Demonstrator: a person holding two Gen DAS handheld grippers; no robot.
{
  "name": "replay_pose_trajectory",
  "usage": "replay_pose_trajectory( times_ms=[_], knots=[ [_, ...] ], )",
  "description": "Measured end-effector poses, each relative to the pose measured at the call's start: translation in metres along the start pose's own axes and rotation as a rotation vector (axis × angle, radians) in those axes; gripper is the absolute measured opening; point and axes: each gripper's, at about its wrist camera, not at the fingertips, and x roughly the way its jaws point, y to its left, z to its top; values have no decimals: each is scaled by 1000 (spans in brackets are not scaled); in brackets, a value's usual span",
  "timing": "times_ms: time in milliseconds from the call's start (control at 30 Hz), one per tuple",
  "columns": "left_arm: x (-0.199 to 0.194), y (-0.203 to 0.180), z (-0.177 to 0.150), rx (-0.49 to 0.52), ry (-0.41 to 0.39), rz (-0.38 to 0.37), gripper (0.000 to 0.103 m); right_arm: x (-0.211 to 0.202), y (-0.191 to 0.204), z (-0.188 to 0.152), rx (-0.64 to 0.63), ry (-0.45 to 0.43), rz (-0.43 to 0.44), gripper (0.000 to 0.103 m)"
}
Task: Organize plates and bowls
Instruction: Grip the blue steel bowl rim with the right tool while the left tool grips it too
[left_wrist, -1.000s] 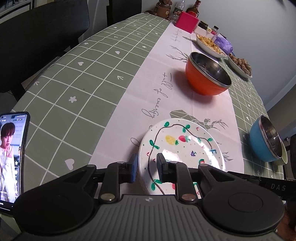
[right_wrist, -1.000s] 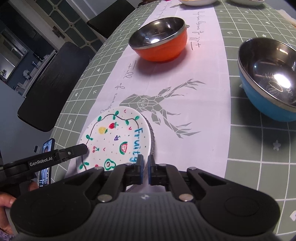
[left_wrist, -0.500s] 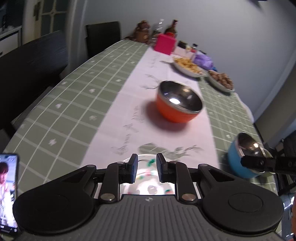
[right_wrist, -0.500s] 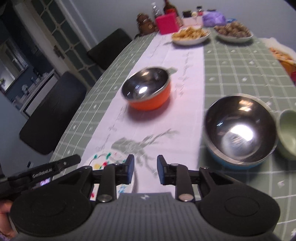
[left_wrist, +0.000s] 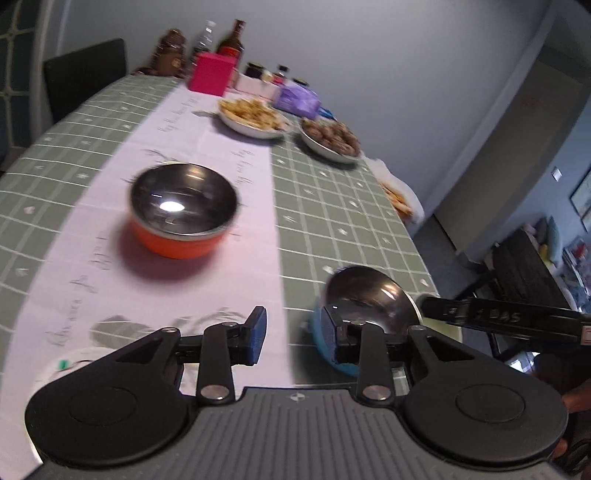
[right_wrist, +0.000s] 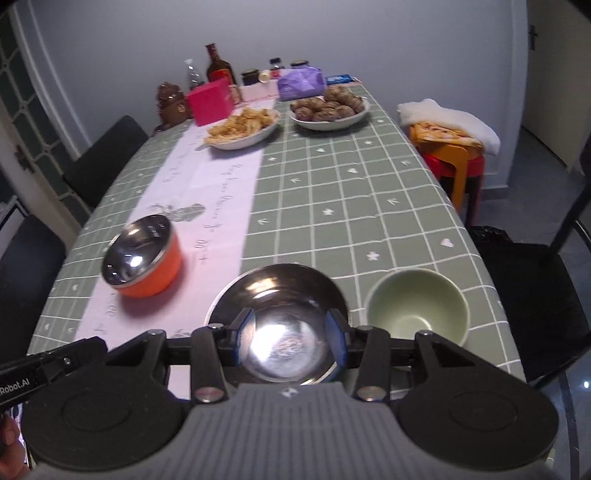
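An orange bowl with a steel inside (left_wrist: 183, 210) (right_wrist: 142, 256) stands on the white runner. A blue bowl with a steel inside (left_wrist: 369, 302) (right_wrist: 280, 314) stands nearer, with a pale green bowl (right_wrist: 417, 308) to its right. The painted fruit plate (left_wrist: 70, 363) shows only as an edge at the lower left. My left gripper (left_wrist: 293, 332) is open above the runner, its right finger in front of the blue bowl. My right gripper (right_wrist: 290, 334) is open and empty, hovering over the blue bowl.
Two plates of food (right_wrist: 243, 127) (right_wrist: 328, 109) stand at the far end with a pink box (right_wrist: 210, 101), bottles and jars. Black chairs (right_wrist: 107, 162) line the left side. A stool with cloth (right_wrist: 450, 144) stands at the right.
Both grippers have left the fruit plate, opened wider and swung right towards the blue bowl. The plate has dropped almost out of view.
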Motion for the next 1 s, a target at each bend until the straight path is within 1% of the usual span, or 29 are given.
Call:
replay_pose_trajectory(
  times_ms=[133,300,433,500,567,633,700,733,767,800,1000],
  knots=[
    [31,-22,4,51,49,18,38,17,-12,-3,35,54,-33,43],
    [70,-27,10,47,117,52,38,32,-29,-7,131,123,-7,42],
    [90,-28,10,46,152,69,38,39,-36,-6,183,143,25,35],
    [97,-29,10,44,161,78,34,42,-38,-5,198,151,37,29],
    [101,-29,9,41,170,88,23,45,-38,-5,203,157,32,25],
    [103,-31,9,36,174,89,16,47,-38,-5,206,160,20,21],
    [102,-33,8,45,171,113,9,46,-38,-4,208,162,11,15],
    [102,-33,8,51,168,121,8,46,-39,-4,207,162,5,13],
    [100,-33,8,53,168,125,8,46,-40,-4,207,162,3,9],
    [98,-33,7,53,169,128,8,44,-40,-4,206,162,6,7],
    [70,-33,4,67,162,155,8,24,-25,-5,123,137,41,7]
  ],
)
